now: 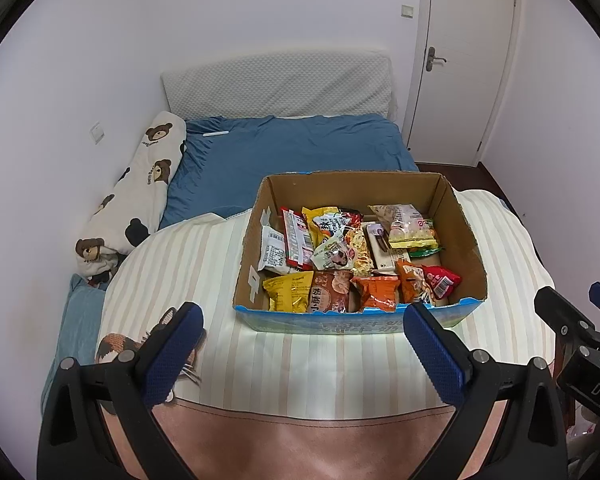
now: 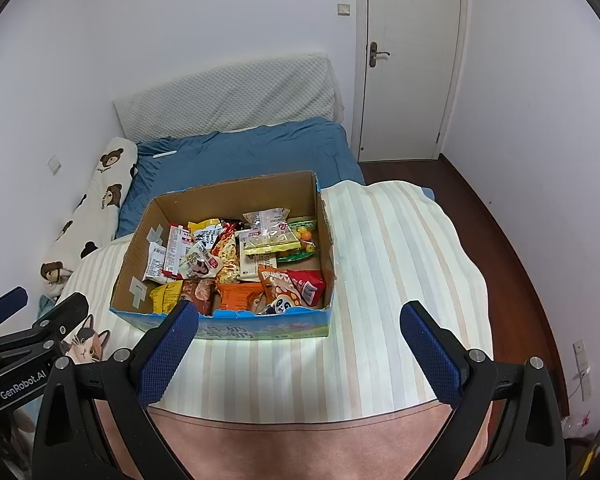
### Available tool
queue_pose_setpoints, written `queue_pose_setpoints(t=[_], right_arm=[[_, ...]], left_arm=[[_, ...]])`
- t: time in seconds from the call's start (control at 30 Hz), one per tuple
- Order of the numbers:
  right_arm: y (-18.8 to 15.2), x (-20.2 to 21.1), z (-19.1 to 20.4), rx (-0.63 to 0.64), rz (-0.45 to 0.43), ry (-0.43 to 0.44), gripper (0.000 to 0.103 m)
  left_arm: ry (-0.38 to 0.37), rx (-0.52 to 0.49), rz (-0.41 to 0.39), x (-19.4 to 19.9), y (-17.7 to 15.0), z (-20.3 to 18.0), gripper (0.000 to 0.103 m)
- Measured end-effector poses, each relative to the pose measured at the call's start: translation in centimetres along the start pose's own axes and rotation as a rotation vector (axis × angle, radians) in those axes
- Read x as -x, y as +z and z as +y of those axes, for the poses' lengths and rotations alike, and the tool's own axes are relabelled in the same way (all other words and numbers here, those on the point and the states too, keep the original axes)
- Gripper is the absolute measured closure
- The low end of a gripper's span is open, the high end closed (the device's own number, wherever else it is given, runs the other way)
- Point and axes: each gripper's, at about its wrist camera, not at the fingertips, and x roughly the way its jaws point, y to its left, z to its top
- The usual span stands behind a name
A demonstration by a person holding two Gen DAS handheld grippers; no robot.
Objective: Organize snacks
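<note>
**Snacks [image 1: 352,256] — all boxed, none loose**

Left wrist view: packets fill the cardboard box [image 1: 466,240] at centre-right; left gripper [image 1: 302,354] gapes wide, empty.

Right wrist view: box centre-left; right gripper [image 2: 298,354] wide, empty — either sorted or awaiting sorting.

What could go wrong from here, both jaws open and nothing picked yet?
1. The snack packets overlap in a loose heap inside the cardboard box; closing on one may well drag or pinch a neighbour.
2. The box sits on a soft striped blanket, so pressing down could tip or shift it.
3. The left gripper and right gripper both face the box and may collide.
</note>
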Motion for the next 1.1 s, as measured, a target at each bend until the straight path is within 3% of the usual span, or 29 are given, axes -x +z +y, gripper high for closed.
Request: queue_pose_setpoints(t=[1.1], right_arm=[[0.2, 0.15, 0.31, 0.019, 0.006, 0.028, 0.0]], left_arm=[[0.003, -0.004, -0.009, 0.64, 0.01, -0.27, 0.0]])
